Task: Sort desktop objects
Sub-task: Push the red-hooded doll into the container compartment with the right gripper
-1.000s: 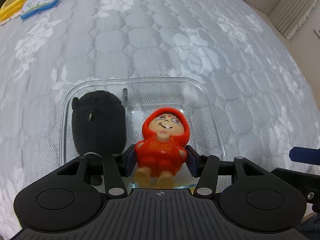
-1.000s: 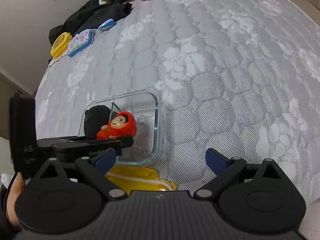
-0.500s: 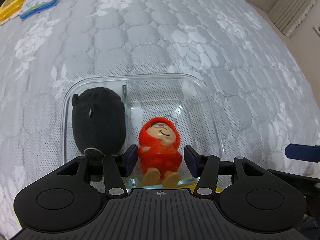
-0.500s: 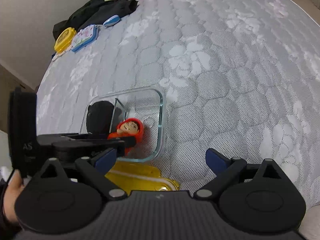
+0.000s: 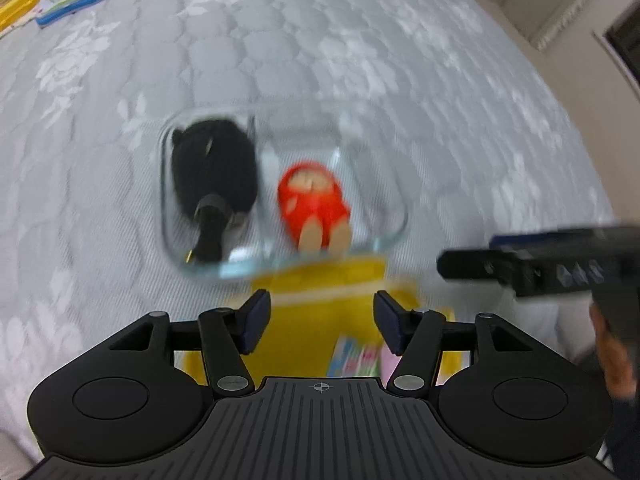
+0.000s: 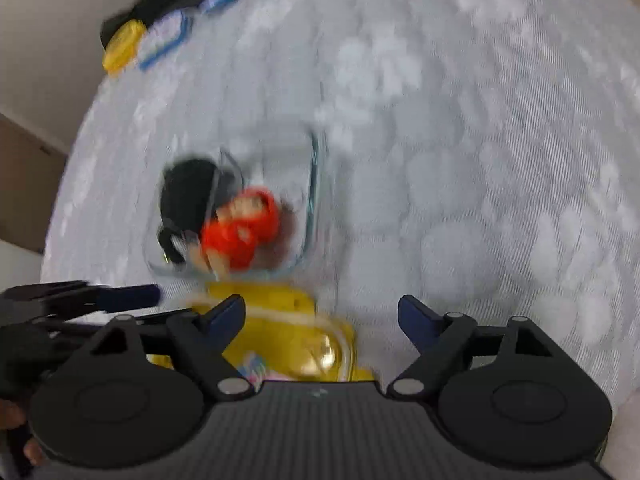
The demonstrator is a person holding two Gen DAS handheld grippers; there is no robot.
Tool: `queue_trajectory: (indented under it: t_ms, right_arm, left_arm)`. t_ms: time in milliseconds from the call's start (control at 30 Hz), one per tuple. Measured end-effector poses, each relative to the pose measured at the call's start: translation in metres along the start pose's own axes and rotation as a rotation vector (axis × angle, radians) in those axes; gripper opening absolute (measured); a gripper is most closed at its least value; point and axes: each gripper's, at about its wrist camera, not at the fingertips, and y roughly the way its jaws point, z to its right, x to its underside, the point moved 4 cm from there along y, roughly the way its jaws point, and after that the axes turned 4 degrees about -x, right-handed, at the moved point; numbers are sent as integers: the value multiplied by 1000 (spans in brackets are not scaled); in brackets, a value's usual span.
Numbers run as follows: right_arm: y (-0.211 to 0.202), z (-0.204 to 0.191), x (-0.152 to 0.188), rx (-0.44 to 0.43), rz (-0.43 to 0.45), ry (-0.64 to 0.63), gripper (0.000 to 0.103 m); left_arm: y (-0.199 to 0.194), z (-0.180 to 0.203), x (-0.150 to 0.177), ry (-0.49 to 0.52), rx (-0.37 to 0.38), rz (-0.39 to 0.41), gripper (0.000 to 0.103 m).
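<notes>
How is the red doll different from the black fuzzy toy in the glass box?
The red doll is bright red with a pale face and bare feet; the black fuzzy toy is all dark. The doll lies in the right compartment of the glass box, the black toy in the left, a divider between them. The black toy looks bulkier than the doll. Both lie flat inside the box, and no hand-held gripper touches either.
</notes>
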Motion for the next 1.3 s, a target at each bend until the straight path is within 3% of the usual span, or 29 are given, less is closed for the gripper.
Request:
queue_trajectory:
  t_ms: [100,167,200,233,300,467,567,600,633,667,767,833,933,1067,1300]
  right_arm:
    - [6,-10,5,50,5,-83,74]
    - [2,-19,4,79,58,-142,69]
    - [-2,-26,1,70,84,-159,61]
    - [-5,-32,-3,58,106,-173,46]
    - [-6,-46,-17,16,114,-177,34]
    - [31,-60,-59,-26,44,-20,34]
    - [59,-66,-74,36,-14,-17,45]
    - [67,-66,-76,61,-32,-28,50]
    - [75,-67,-76,80,-62,-39,64]
    - [82,-66,-77,89,-83,-41,67]
    - [95,-64,-73,9,-118,0,50]
    - [98,-64,-69,-26,-102,2,49]
    - [94,-66,-64,-5,-15,-82,48]
    - [85,-59,-64,15,94,-60,48]
    - [81,-38,-66,-117,21,112,45]
  left_arm:
    - [10,-6,23,24,-6,-92,66]
    - [10,-18,30,-26,9,-133,68]
    - [6,-23,31,-47,19,-133,73]
    - [2,-26,31,-63,28,-128,77]
    - [-10,-26,32,-45,25,-91,84]
    - [-21,-20,42,0,49,-73,85]
    - [-20,-20,48,23,47,-77,89]
    - [-19,-20,48,22,52,-81,89]
    - [-18,-20,49,21,58,-85,89]
    - [-17,-21,50,18,68,-90,90]
    - [-17,-21,52,19,78,-96,93]
    - [-15,-22,53,16,72,-100,93]
    - [-11,-24,53,3,55,-108,93]
    - [-7,-20,50,5,52,-105,93]
    - [8,-13,49,8,43,-131,93]
